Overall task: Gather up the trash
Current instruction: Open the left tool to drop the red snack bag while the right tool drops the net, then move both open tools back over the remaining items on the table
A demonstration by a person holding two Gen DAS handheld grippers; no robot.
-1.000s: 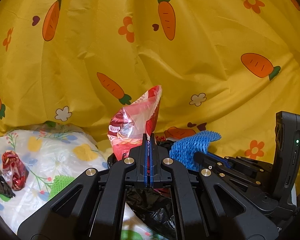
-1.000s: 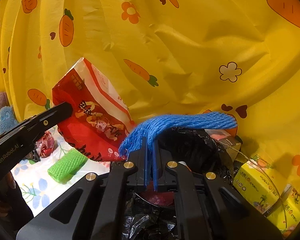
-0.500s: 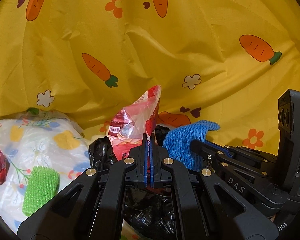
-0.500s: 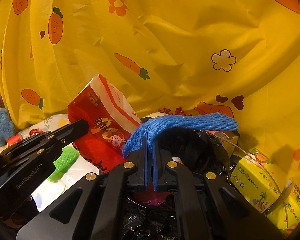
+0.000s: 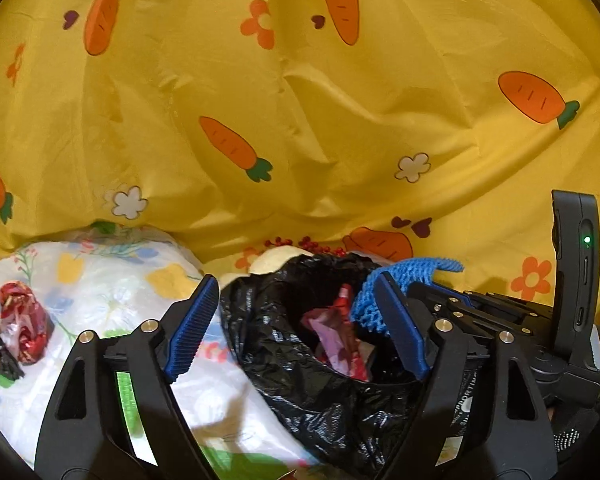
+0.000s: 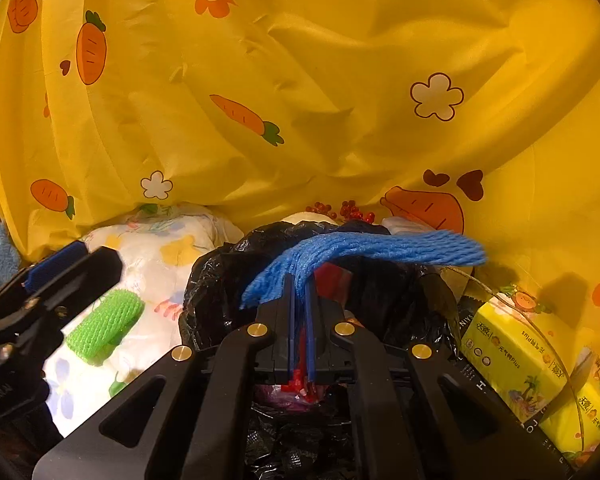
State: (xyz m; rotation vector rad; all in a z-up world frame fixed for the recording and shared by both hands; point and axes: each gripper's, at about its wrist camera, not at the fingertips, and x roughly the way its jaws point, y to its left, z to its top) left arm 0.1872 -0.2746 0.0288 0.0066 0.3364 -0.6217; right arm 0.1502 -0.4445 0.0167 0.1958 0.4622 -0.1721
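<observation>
left gripper (image 5: 296,328) just sprung wide, empty above black bag (image 5: 300,392); right gripper (image 6: 299,286) tight on blue net (image 6: 364,250)

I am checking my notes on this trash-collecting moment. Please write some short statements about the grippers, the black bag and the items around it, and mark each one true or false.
1. The right gripper is shut on the blue foam net. True.
2. The left gripper is clamped on a red snack wrapper. False: its jaws have just opened and nothing is between the pads; the red wrapper lies inside the black trash bag.
3. The green foam net is inside the bag. False: it lies on the floral sheet, left of the bag.
4. Yellow tissue packs sit to the right of the bag. True.
</observation>
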